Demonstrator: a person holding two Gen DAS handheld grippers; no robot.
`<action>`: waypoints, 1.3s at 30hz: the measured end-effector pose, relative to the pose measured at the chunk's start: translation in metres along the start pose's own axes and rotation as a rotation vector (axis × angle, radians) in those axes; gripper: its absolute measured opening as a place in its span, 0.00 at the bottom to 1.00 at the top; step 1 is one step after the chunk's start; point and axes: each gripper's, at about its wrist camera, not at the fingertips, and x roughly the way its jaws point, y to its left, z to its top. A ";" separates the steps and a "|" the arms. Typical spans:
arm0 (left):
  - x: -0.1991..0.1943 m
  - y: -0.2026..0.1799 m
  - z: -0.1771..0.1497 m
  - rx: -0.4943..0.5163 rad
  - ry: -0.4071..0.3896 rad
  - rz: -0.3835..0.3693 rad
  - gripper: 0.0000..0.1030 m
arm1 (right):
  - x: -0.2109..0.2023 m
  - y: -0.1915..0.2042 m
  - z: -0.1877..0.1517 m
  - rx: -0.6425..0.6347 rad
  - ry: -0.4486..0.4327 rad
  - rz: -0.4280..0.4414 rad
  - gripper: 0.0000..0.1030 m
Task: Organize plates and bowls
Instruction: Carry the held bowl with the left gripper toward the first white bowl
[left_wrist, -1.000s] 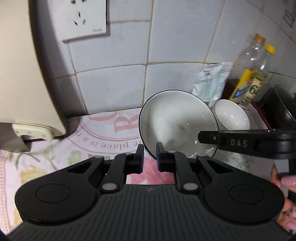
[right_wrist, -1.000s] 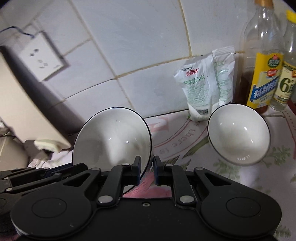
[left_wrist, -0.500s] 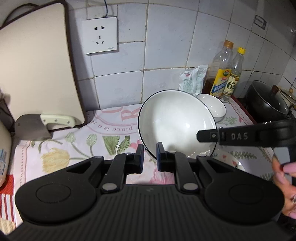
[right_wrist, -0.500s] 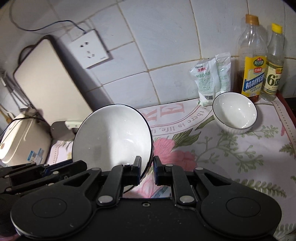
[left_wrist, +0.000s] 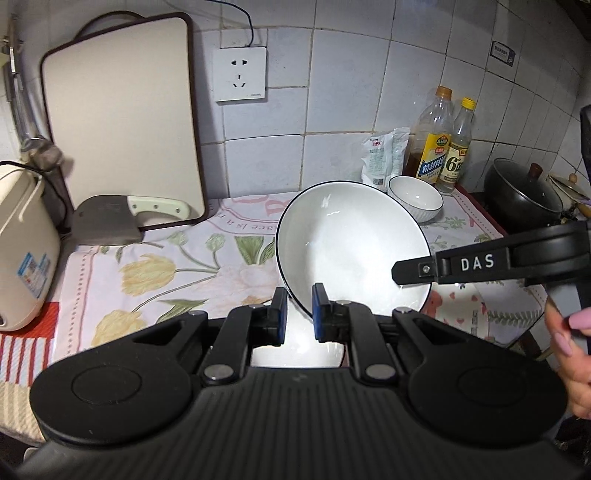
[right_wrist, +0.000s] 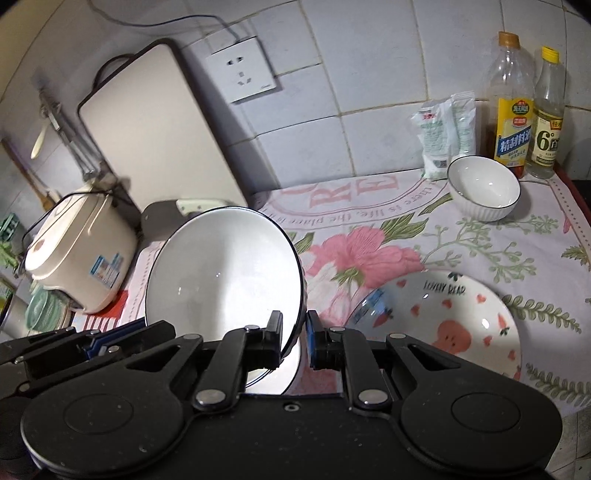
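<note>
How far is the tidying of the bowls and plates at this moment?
Nothing looks stacked yet. In hand: the large white bowl is held tilted above the counter, with the left claw and the right claw each shut on its rim. Left: the small white bowl stands alone near the bottles, and the bear-print plate lies apart at the front. Where the large bowl goes is not shown.

Glossy white glazed bowl (left_wrist: 351, 243) with black rim, matt black plastic grippers, printed floral cloth (right_wrist: 480, 251), shiny wall tiles (left_wrist: 332, 74), clear plastic bottles (right_wrist: 511, 99)
</note>
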 end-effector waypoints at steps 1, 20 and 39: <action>-0.004 0.000 -0.003 0.002 -0.001 0.003 0.11 | -0.002 0.003 -0.004 -0.008 0.001 0.001 0.16; -0.016 0.012 -0.049 -0.004 0.037 0.002 0.11 | 0.014 0.019 -0.041 -0.012 0.080 0.002 0.17; 0.043 0.042 -0.064 -0.056 0.141 -0.009 0.11 | 0.069 0.025 -0.040 -0.044 0.160 -0.043 0.16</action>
